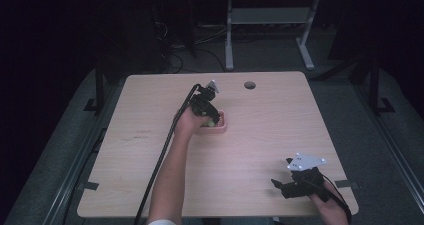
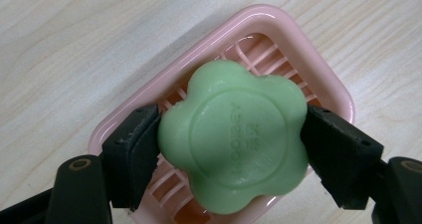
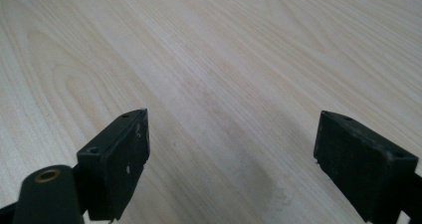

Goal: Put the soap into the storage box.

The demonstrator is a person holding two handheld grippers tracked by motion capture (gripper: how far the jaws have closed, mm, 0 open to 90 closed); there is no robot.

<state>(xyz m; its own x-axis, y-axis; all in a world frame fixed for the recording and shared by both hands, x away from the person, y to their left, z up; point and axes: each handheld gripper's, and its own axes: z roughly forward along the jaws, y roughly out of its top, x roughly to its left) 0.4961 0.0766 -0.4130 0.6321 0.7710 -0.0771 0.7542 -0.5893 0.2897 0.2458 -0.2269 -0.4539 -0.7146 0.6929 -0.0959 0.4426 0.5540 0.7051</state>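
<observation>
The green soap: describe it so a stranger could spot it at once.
Start at the wooden table and find the pink slatted soap dish near its middle. Over that dish, the left gripper is shut on the green soap. It is a pale green, flower-shaped bar with rounded lobes and raised lettering on its face.

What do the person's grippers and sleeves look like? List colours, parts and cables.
Both grippers are black. The left gripper trails a black cable toward the table's near edge, and the right gripper has one too. Each carries a grey three-cornered plate on top. The jaws are flat black blocks with brass-ringed pivot holes. A white sleeve edge shows on the left arm.
</observation>
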